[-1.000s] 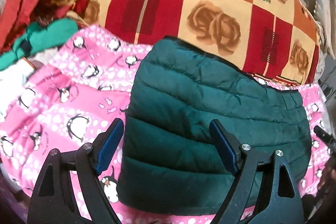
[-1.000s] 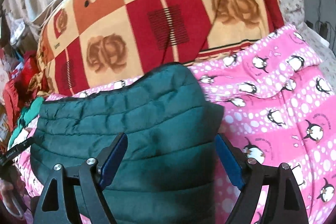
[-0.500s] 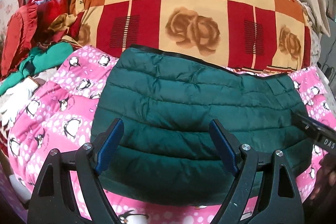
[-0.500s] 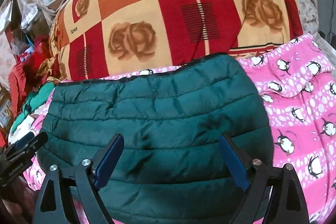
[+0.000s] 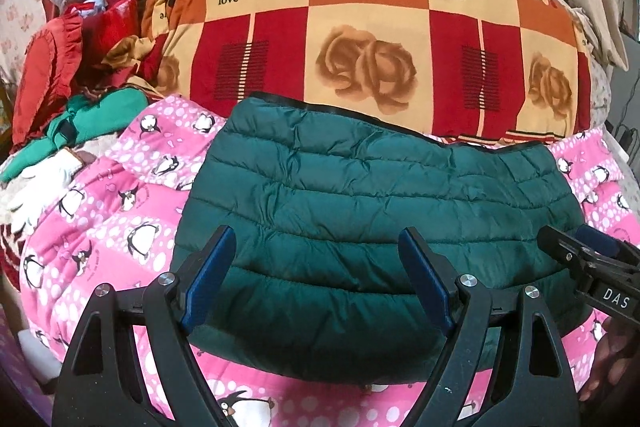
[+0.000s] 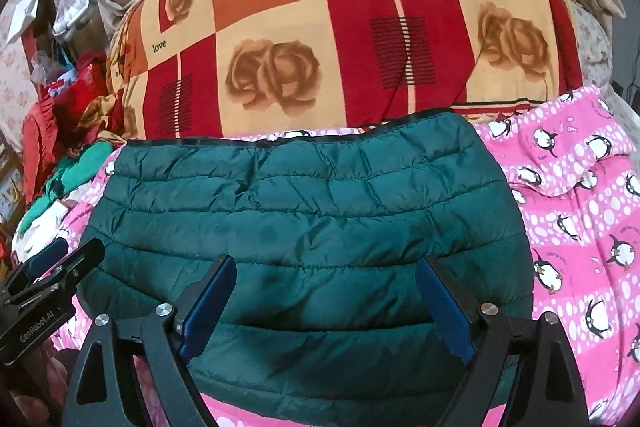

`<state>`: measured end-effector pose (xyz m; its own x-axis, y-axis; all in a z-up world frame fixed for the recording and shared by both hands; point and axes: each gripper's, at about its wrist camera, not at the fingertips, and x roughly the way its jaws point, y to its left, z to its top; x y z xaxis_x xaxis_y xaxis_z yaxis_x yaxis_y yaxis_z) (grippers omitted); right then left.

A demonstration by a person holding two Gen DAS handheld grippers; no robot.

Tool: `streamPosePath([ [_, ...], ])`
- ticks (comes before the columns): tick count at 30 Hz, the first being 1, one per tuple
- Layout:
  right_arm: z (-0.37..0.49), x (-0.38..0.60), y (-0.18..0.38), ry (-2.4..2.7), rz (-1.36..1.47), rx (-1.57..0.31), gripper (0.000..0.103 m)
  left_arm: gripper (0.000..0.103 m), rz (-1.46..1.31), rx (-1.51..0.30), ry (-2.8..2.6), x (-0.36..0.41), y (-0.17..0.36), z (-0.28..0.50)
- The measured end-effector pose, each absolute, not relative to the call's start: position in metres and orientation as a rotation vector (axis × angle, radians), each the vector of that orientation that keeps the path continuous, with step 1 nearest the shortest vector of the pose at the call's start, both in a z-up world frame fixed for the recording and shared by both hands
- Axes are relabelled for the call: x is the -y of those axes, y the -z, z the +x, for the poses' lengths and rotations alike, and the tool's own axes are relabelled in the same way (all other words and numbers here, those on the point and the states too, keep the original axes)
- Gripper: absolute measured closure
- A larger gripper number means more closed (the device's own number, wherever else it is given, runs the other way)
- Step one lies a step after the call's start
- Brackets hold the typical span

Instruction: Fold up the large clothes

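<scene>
A dark green quilted puffer jacket [image 5: 360, 211] lies folded into a flat rectangle on a pink penguin-print blanket [image 5: 120, 219]; it also shows in the right wrist view [image 6: 312, 235]. My left gripper [image 5: 316, 275] is open and empty, held above the jacket's near edge. My right gripper [image 6: 324, 303] is open and empty, also above the near edge. The right gripper shows at the right side of the left wrist view [image 5: 588, 259], and the left gripper at the left side of the right wrist view [image 6: 44, 275].
A big red, orange and cream rose-print quilt [image 5: 360, 27] rises behind the jacket. A heap of red and green clothes [image 5: 72, 87] lies at the far left. The pink blanket [image 6: 580, 207] spreads to the right.
Both grippers have pulled back and up from the jacket, staying open. The whole folded jacket now shows in both views.
</scene>
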<state>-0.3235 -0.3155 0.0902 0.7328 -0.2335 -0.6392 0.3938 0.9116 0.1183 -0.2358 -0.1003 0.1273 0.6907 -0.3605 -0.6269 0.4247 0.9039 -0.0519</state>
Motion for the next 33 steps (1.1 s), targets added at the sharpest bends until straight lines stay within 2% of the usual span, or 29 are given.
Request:
streamPosePath([
  [33, -0.315, 0.315, -0.079, 0.370, 0.258, -0.690, 0.013, 0.019, 0.127, -0.694, 0.409, 0.105, -0.114, -0.228],
])
